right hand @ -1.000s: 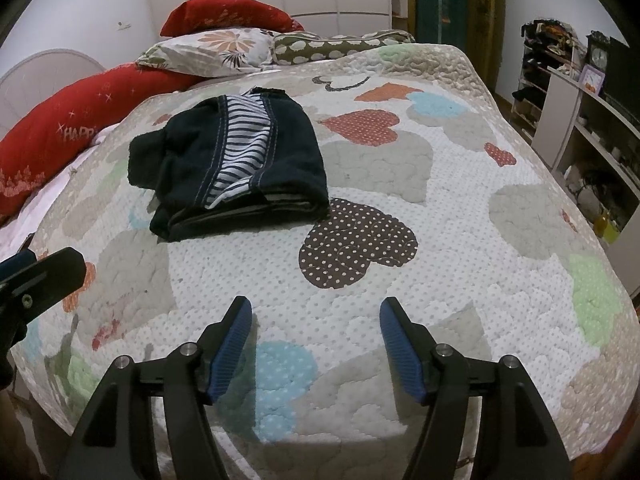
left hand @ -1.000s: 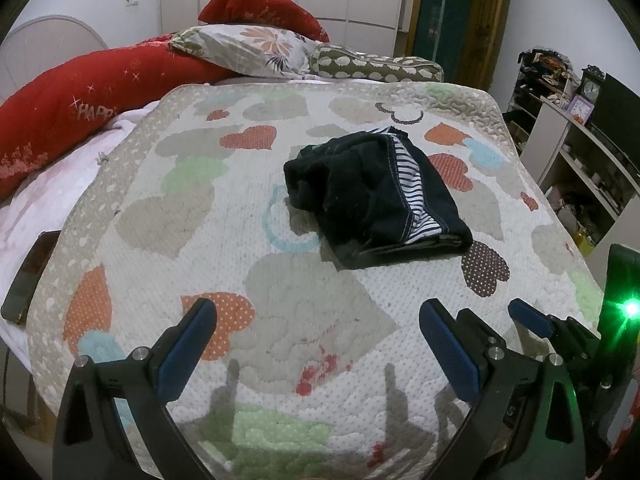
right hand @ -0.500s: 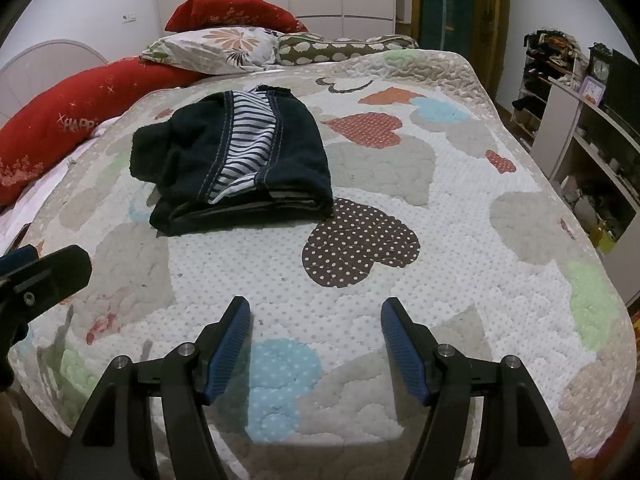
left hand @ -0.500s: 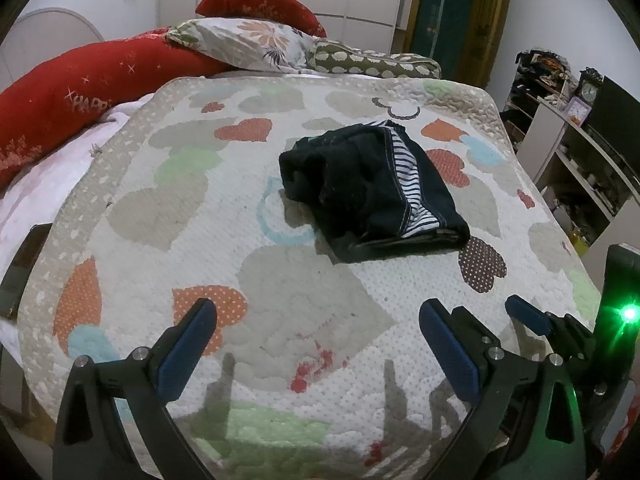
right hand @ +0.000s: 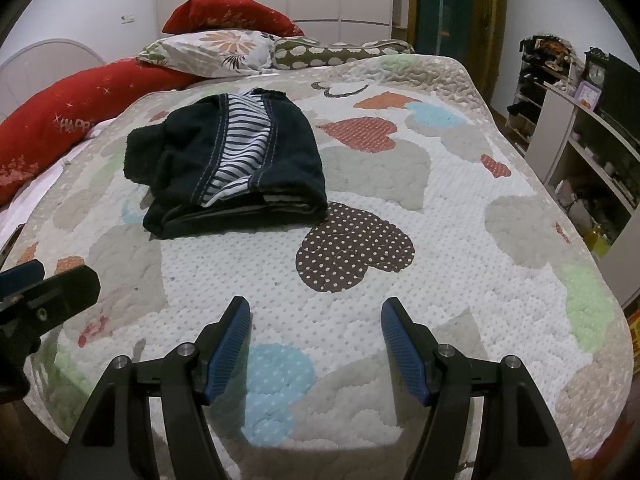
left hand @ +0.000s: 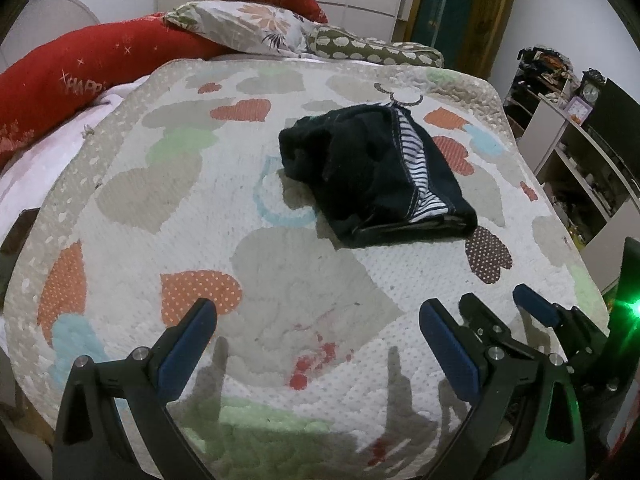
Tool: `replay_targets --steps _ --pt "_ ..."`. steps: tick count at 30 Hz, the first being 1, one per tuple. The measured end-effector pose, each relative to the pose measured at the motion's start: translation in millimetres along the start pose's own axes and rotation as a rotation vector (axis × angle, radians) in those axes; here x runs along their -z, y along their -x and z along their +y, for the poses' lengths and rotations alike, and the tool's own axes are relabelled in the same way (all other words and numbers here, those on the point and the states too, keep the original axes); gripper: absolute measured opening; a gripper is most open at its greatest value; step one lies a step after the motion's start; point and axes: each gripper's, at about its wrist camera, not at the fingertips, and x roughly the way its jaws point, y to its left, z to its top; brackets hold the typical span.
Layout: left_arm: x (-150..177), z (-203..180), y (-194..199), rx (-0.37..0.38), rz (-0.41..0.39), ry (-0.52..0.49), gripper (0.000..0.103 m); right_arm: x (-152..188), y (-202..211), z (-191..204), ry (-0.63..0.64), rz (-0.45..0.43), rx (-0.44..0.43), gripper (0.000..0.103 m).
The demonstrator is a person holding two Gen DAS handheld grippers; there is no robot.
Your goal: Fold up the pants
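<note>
On the quilt (right hand: 460, 240): one folded pants (right hand: 232, 168), two open grippers.

Near quilt (right hand: 460, 240): bare, open to pass.
Middle: folded pants (right hand: 236, 172) block.
Far edge: pillows (right hand: 216, 52).

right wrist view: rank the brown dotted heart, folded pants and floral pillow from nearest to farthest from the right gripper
1. Brown dotted heart, on the quilt just ahead of the right gripper.
2. Folded pants, farther up the bed, to the left.
3. Floral pillow, at the head of the bed.
</note>
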Motion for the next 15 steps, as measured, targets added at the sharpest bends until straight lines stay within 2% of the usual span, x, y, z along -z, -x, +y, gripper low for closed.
replay_targets --steps 7,15 --pt "-1 5 -14 -0.001 0.036 0.017 0.101 -5 -6 8 0.040 -0.007 0.003 0.073" --pt "-16 9 -27 0.011 0.051 0.030 0.101 -22 -19 14 0.047 0.010 -0.022 0.073"
